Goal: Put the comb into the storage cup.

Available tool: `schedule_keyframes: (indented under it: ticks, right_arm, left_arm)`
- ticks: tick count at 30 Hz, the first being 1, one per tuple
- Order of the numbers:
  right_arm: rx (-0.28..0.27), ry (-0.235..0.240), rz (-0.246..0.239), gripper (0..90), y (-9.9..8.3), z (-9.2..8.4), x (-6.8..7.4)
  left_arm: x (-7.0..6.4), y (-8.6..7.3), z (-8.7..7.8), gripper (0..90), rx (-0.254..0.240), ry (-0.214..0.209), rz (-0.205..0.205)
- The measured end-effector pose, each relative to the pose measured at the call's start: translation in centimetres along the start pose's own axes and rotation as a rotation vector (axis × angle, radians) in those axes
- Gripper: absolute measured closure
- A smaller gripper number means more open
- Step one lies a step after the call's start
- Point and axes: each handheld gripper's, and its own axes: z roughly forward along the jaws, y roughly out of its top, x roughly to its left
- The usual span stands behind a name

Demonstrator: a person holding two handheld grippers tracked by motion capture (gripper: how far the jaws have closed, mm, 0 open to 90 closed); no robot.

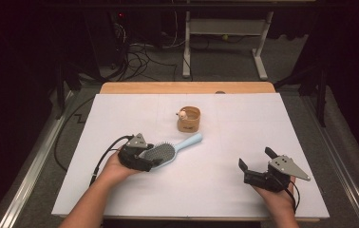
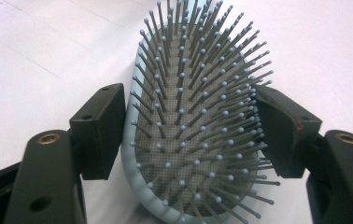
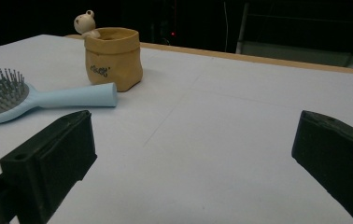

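A light blue hairbrush (image 1: 168, 152) with grey bristles lies on the white sheet at the left of centre, handle pointing up and right. My left gripper (image 1: 151, 156) is shut on its head. In the left gripper view the two black pads press the sides of the hairbrush (image 2: 193, 140), with my left gripper (image 2: 188, 116) astride it. My right gripper (image 1: 256, 159) rests at the right near the front edge, open with nothing between its jaws. From the right gripper view, my right gripper (image 3: 195, 140) faces bare sheet, with the hairbrush (image 3: 48, 98) off to the left.
A small tan pot (image 1: 189, 119) with a little bear figure (image 1: 182, 114) on its rim stands just beyond the brush handle; the pot (image 3: 113, 58) sits beside the handle tip. The white sheet (image 1: 244, 123) covers a wooden table (image 1: 187, 88).
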Motion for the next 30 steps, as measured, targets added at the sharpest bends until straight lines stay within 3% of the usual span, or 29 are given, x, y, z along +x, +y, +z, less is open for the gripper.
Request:
schedule_keyframes:
  ticks: [22, 30]
  right_arm:
    - [-0.006, -0.008, -0.005, 0.2, 0.1, -0.2, 0.1]
    - [-0.003, -0.008, -0.006, 0.2, 0.1, -0.1, 0.1]
  left_arm:
    - [-2.5, -3.2, -3.2, 31.2, 0.012, 0.003, -0.002]
    - [-3.3, -4.9, -4.4, 31.1, -0.012, 0.01, -0.017]
